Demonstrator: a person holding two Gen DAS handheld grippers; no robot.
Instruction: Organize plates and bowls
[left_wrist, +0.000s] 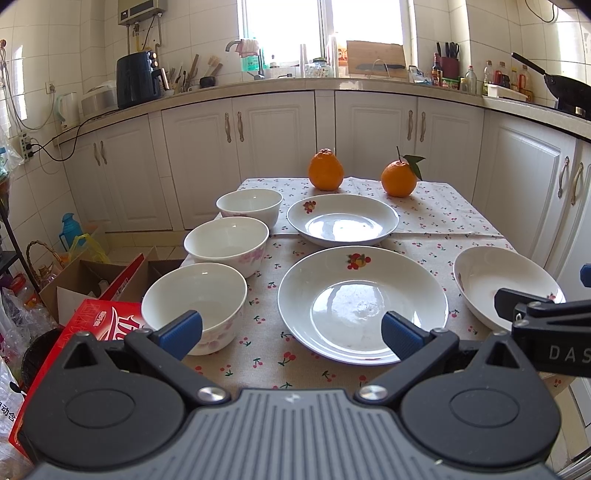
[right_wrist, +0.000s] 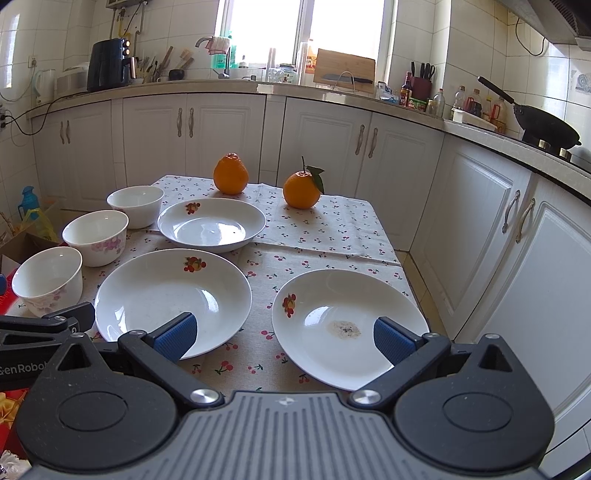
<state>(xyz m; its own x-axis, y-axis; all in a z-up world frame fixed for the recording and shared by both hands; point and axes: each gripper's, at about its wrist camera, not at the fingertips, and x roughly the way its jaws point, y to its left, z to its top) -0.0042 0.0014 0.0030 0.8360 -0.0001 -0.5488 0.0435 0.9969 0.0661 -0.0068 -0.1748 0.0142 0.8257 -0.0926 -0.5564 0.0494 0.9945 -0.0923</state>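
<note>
Nothing is stacked yet, so this looks like the start: both the left claw (left_wrist: 291, 330) and right claw (right_wrist: 284, 336) hover released and empty above the desk's (right_wrist: 332, 221) near edge, three bowls (left_wrist: 227, 240) lined left, three plates (right_wrist: 173, 295) spread apart, calling for a first rim grasp.

Three bowls (left_wrist: 226, 240) stand in a row along the desk's (left_wrist: 443, 214) left edge. Three plates (right_wrist: 173, 295) lie to their right. Two oranges (right_wrist: 229, 173) sit behind, at the far end.
</note>
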